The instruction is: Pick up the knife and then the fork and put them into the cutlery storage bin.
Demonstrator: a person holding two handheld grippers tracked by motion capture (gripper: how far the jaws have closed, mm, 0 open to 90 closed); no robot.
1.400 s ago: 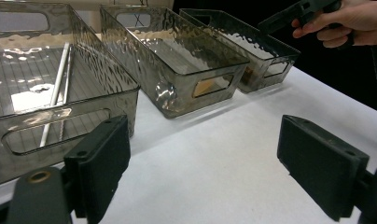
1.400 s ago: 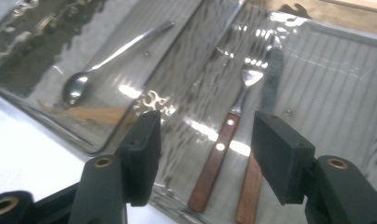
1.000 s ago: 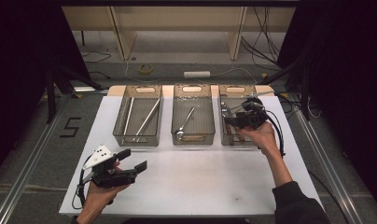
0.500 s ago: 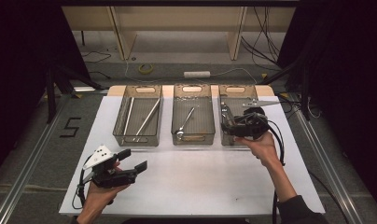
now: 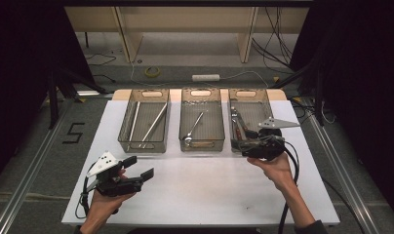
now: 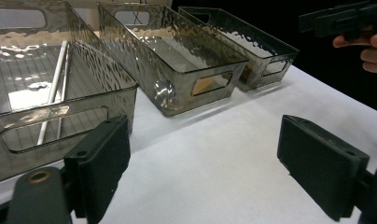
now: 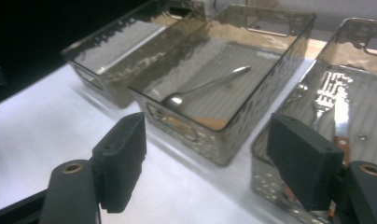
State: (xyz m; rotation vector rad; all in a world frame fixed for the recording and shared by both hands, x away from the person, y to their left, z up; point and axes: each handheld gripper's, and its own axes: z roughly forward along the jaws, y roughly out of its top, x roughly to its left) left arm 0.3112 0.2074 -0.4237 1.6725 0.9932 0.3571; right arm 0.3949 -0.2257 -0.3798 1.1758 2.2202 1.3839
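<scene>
Left gripper (image 6: pixel 203 172) above a white table (image 6: pixel 214 154), jaws wide apart.
Three clear bins (image 6: pixel 177 60) stood ahead; the nearest held thin rods (image 6: pixel 53 86).

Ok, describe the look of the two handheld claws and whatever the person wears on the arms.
Both claws are black, each with two flat rectangular jaw blocks. The left claw carries a pale three-cornered plate with dark dots; the right claw has a grey one. A black cable trails from the right claw. A dark sleeve shows at the right wrist.

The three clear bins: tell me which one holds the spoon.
The middle bin holds the spoon. The left bin has long thin rods, and the right bin has a fork and a brown-handled utensil.
</scene>
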